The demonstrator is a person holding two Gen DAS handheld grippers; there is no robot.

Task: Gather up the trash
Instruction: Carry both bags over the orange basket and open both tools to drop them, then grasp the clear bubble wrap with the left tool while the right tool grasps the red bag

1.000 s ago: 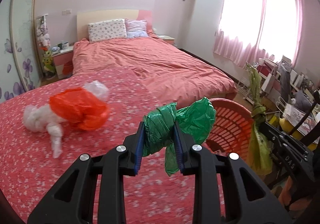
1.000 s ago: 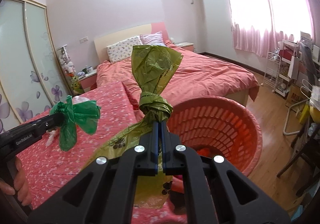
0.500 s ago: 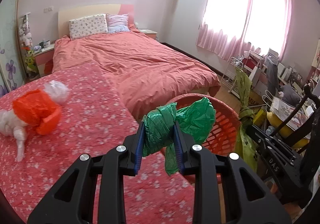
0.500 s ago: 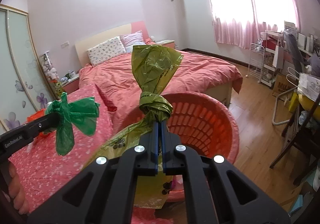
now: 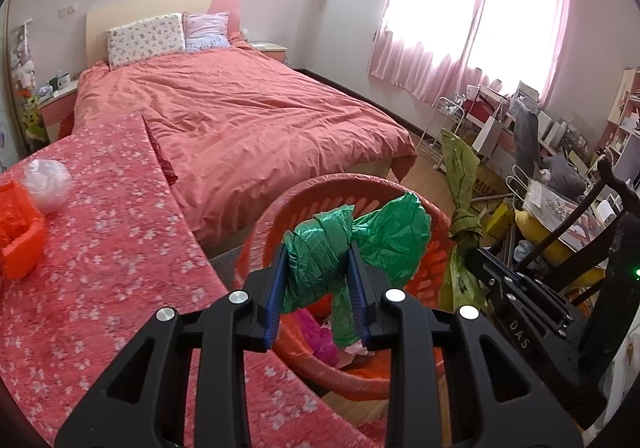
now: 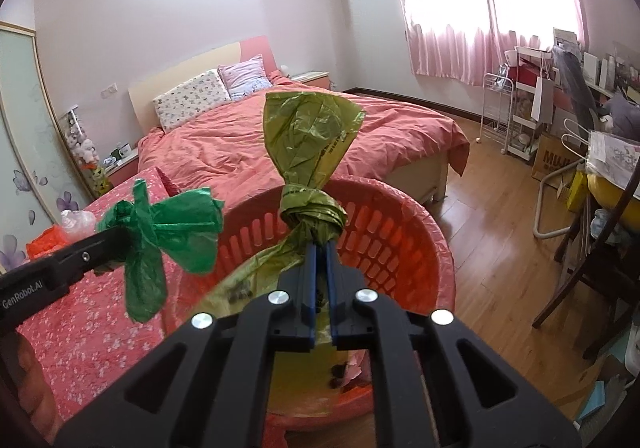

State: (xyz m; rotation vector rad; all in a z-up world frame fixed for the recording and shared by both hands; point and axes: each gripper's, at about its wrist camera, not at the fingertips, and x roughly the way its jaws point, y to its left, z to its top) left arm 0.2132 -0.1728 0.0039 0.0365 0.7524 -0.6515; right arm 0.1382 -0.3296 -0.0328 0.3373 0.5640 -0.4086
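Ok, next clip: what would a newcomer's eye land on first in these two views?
Probably the two knotted bags held over the orange basket beside the bed: a bright green bag clamped in the left gripper, and an olive-yellow bag in the right gripper, whose jaws are just opening around its neck. Behind them, the big salmon-pink bed fills the room.
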